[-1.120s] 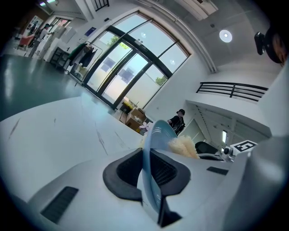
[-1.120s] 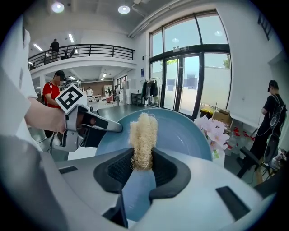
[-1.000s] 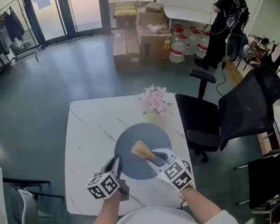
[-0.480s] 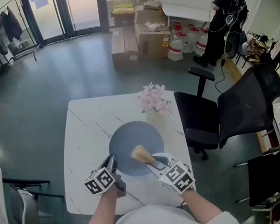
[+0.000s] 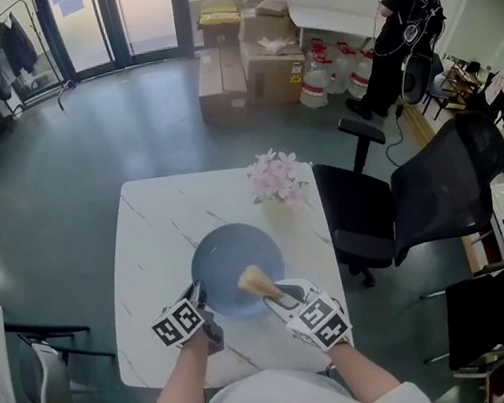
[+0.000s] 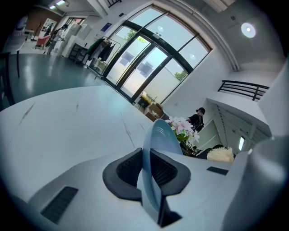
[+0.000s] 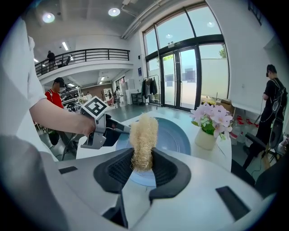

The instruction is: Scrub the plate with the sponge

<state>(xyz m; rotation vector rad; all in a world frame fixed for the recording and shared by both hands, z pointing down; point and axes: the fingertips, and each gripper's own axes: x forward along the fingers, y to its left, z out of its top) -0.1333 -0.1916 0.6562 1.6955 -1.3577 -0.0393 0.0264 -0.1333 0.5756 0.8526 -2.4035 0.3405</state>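
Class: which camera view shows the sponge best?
The right gripper view: the sponge stands at the centre, fibres clear, pinched between the right gripper's jaws. The head view shows it small over the plate; the left gripper view catches only a pale tuft.

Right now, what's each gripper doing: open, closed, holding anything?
Left gripper: closed on the blue plate, at its rim.
Right gripper: closed on the sponge.

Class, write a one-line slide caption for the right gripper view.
Right gripper holds the sponge over the plate, which the left gripper grips by its rim.
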